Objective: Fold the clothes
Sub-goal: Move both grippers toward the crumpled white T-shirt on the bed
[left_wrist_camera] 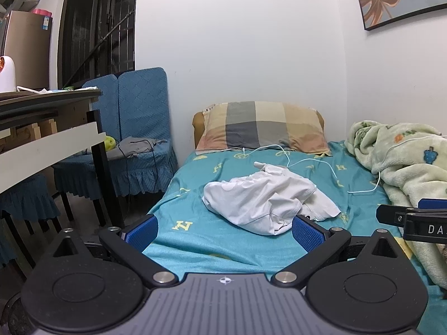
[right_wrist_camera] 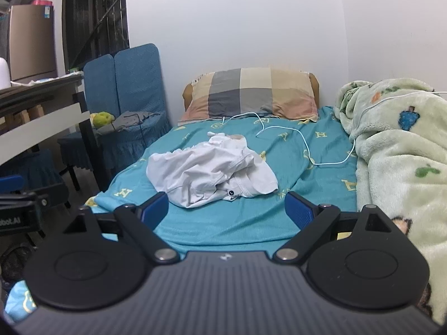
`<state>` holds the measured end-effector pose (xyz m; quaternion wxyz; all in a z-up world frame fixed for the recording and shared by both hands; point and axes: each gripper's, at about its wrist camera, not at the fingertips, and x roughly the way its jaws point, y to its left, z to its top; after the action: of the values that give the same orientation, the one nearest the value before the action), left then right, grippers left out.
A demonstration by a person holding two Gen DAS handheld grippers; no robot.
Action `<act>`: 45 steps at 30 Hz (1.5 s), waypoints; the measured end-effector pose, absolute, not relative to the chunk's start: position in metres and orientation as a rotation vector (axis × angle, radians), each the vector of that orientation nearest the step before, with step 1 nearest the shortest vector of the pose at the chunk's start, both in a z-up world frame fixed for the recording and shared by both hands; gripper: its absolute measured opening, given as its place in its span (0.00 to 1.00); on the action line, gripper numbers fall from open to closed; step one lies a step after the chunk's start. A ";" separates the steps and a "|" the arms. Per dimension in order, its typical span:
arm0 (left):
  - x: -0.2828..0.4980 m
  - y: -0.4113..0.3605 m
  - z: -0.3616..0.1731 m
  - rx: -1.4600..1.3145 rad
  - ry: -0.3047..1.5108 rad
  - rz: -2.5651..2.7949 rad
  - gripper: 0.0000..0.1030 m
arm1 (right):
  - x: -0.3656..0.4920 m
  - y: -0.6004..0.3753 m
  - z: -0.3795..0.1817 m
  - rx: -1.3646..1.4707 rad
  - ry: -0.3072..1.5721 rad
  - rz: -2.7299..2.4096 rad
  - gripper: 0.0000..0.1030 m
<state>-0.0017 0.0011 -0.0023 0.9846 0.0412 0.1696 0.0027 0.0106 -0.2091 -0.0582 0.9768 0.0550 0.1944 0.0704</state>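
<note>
A crumpled white garment (left_wrist_camera: 265,198) lies in a heap on the teal bed sheet (left_wrist_camera: 195,240), in the middle of the bed; it also shows in the right wrist view (right_wrist_camera: 206,173). My left gripper (left_wrist_camera: 225,230) is open and empty, its blue pads just short of the garment's near edge. My right gripper (right_wrist_camera: 226,209) is open and empty, also just short of the heap. The right gripper shows at the right edge of the left wrist view (left_wrist_camera: 413,217).
A checked pillow (left_wrist_camera: 262,125) lies at the bed's head. A white cable (left_wrist_camera: 321,164) runs across the sheet behind the garment. A pale green blanket (left_wrist_camera: 405,167) is bunched along the right side. A table (left_wrist_camera: 50,128) and blue chairs (left_wrist_camera: 139,139) stand left of the bed.
</note>
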 end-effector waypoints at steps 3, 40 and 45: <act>-0.004 0.002 -0.005 0.082 0.340 -0.005 1.00 | 0.011 -0.208 -0.055 0.114 0.387 0.147 0.89; 0.031 -0.021 -0.040 0.187 0.414 -0.060 0.97 | 0.050 -0.246 -0.030 0.159 0.355 0.099 0.89; 0.073 -0.057 -0.052 0.294 0.445 -0.108 0.96 | 0.064 -0.270 -0.035 0.180 0.381 0.072 0.89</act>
<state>0.0734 -0.0566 -0.0521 0.9632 0.1454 0.2196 -0.0534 0.0639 -0.2703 -0.0353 0.9773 0.0892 0.1889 0.0357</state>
